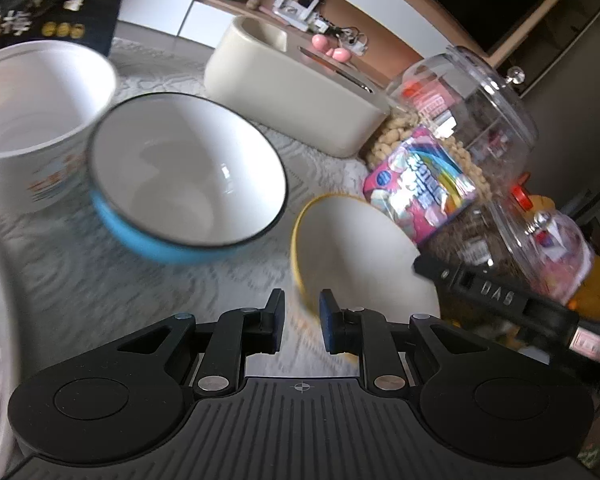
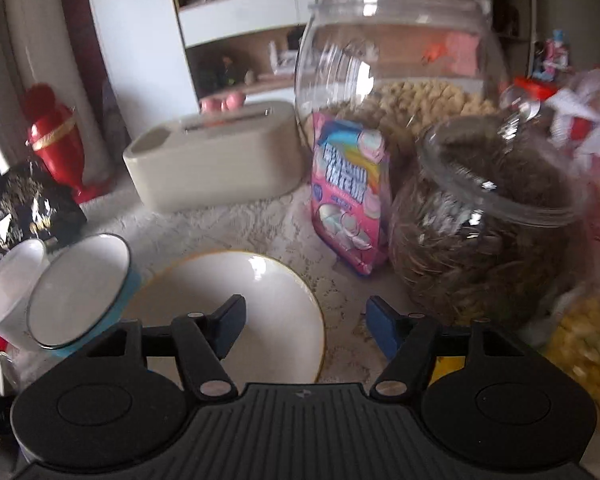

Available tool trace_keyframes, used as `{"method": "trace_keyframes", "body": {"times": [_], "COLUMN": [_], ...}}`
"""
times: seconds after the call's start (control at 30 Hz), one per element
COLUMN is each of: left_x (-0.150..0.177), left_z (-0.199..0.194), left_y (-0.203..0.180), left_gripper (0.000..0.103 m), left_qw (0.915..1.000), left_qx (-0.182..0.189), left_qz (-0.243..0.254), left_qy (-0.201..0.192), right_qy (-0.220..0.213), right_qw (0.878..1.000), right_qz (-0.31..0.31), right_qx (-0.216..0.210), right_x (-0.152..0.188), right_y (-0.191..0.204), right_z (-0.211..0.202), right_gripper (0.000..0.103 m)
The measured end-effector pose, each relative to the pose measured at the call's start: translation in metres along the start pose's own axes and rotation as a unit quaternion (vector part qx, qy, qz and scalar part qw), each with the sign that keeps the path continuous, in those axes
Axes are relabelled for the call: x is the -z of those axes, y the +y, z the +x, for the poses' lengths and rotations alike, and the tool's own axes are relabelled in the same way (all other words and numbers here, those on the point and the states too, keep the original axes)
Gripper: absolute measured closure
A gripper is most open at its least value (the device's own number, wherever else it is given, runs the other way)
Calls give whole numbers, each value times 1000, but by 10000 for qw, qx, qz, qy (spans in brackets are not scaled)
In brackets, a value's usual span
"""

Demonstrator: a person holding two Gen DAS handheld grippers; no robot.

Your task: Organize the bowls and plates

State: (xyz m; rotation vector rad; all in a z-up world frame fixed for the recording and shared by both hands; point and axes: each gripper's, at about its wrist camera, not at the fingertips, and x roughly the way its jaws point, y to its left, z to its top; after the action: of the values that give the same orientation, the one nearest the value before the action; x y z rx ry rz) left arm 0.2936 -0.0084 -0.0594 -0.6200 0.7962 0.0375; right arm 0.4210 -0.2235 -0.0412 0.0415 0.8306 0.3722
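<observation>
bowls: three, all empty – white cup-like bowl (image 1: 40, 120), blue bowl (image 1: 188, 172), yellow-rimmed bowl (image 1: 364, 248) | jars: two – large jar (image 2: 396, 80) part-filled with pale snacks, small jar (image 2: 488, 224) of dark seeds | left hand-held gripper (image 1: 300, 326): narrow gap, pinching nothing | right hand-held gripper (image 2: 306, 330): spread, empty

Blue bowl (image 1: 188, 176) white inside, yellow-rimmed bowl (image 1: 356, 248); pink rainbow-printed packet (image 1: 420, 188); white lace-patterned tablecloth (image 1: 100, 280)

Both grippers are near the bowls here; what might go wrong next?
1. The yellow-rimmed white bowl sits close to the pink marshmallow packet and the glass jar of seeds; lifting it may knock them.
2. Both views are motion-blurred, so the left gripper, jaws narrow, may clip the yellow rim or the neighbouring blue-sided bowl.
</observation>
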Motion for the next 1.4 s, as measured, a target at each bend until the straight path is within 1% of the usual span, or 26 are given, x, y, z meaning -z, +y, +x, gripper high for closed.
{"method": "trace_keyframes", "body": {"times": [0.13,0.17,0.23,0.3,0.33,0.37,0.53,0.67,0.8,0.93,1.1,1.17,1.27,1.33,1.4], "left_x": [-7,-8,-8,-6,-6,-5,-3,7,21,35,44,45,48,49,50], "left_z": [21,27,39,48,52,54,57,43,17,-15,-48,-55,-58,-58,-57], "left_y": [0,0,-2,-3,-4,-6,-14,-15,0,19,44,50,53,52,48], "left_gripper": [82,82,82,82,80,76,77,77,77,76,77,77,77,77,77], "left_qw": [9999,9999,9996,9995,9995,9995,9987,9969,9968,9958,9952,9948,9940,9936,9927], "left_qx": [-50,-72,-112,-122,-137,-151,-357,-530,-552,-706,-892,-948,-993,-1008,-1042], "left_qz": [-26,-44,-50,-69,-56,-29,267,507,479,475,377,371,427,480,578], "left_qy": [119,149,239,287,282,265,233,274,308,327,147,95,135,183,177], "right_qy": [317,388,541,742,802,802,787,837,754,745,724,814,968,916,942], "right_qw": [9984,9978,9969,9948,9942,9943,9948,9945,9944,9915,9869,9853,9832,9829,9828], "right_qz": [184,162,133,231,288,294,206,95,-294,-663,-996,-1048,-1169,-1312,-1273], "right_qx": [-434,-511,-554,-652,-657,-645,-617,-627,-686,-839,-1038,-1073,-1017,-912,-953], "right_x": [6,8,10,11,12,11,10,19,35,49,66,73,84,87,86], "right_y": [-10,-11,-10,-10,-10,-8,-5,2,22,49,87,97,107,112,109], "right_z": [21,27,37,48,51,53,52,41,16,-5,-18,-18,-12,-11,-10], "right_gripper": [44,46,53,69,70,70,70,69,69,69,69,69,67,66,66]}}
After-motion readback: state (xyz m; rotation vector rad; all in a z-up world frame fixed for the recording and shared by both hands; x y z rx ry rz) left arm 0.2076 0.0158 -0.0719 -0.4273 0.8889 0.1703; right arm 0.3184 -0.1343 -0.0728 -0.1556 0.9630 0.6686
